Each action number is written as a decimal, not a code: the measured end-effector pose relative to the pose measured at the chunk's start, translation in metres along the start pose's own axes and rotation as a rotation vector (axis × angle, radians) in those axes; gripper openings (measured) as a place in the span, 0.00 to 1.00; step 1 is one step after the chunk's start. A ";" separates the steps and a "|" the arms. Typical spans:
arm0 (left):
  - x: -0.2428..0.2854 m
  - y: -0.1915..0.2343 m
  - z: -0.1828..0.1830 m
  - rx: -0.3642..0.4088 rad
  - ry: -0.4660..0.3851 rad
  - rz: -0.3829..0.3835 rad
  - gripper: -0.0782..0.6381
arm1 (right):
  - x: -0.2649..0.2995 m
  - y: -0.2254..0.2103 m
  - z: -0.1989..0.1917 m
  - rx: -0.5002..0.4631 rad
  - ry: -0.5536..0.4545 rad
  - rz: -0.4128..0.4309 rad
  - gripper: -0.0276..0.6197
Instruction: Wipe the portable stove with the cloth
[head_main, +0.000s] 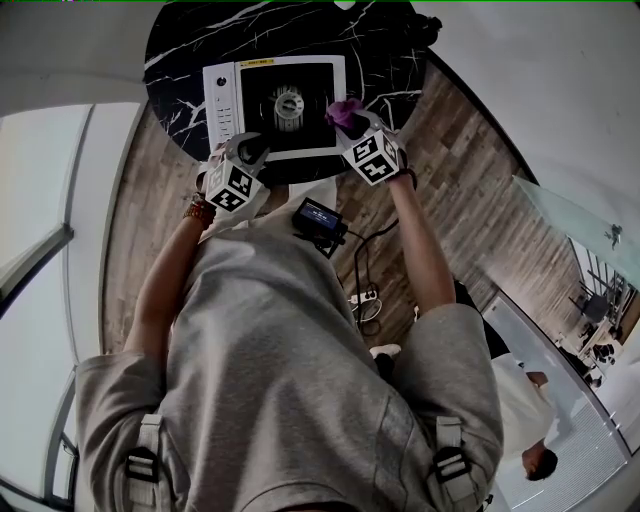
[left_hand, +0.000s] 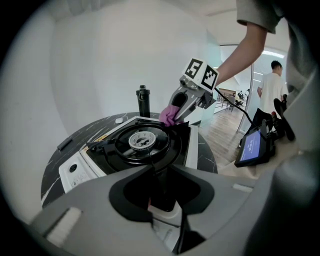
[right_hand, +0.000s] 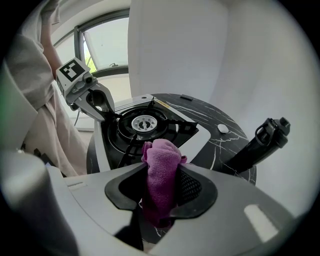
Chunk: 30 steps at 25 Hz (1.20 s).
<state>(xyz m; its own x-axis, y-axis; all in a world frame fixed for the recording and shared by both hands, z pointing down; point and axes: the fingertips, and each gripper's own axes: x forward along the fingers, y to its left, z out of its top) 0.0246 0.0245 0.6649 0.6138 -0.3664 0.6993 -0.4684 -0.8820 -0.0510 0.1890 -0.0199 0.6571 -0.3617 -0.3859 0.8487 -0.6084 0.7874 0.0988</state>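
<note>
The portable stove (head_main: 222, 100) is white with a black burner top and stands on a round black marble table (head_main: 180, 60). My right gripper (head_main: 352, 122) is shut on a purple cloth (head_main: 343, 111) at the stove's near right corner. In the right gripper view the cloth (right_hand: 161, 162) bunches up between the jaws of the right gripper (right_hand: 162, 187), just short of the stove's white rim (right_hand: 200, 142). My left gripper (head_main: 250, 152) sits at the stove's near left edge. In its own view the left gripper (left_hand: 162, 197) has the white rim between its jaws, with the burner (left_hand: 141, 141) ahead.
A black bottle (left_hand: 143, 101) stands at the table's far side, beyond the stove. A small white round thing (right_hand: 222, 129) lies beside it. A dark screen device (head_main: 318, 218) with cables hangs at my waist over the wood floor. Another person (left_hand: 272, 95) stands off to the right.
</note>
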 end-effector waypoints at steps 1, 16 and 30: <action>0.000 0.000 0.000 0.001 0.000 0.001 0.24 | -0.001 0.002 -0.002 0.004 -0.001 0.003 0.28; 0.001 0.000 0.001 -0.001 0.003 0.007 0.24 | -0.017 0.033 -0.021 0.062 0.007 0.062 0.28; 0.001 -0.001 0.001 -0.001 -0.006 -0.004 0.25 | -0.022 -0.037 0.062 0.065 -0.052 0.112 0.29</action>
<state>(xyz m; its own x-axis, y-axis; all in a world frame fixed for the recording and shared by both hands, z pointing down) 0.0263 0.0247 0.6643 0.6195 -0.3644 0.6953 -0.4665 -0.8833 -0.0473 0.1762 -0.0702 0.6023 -0.4651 -0.3227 0.8243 -0.6060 0.7949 -0.0307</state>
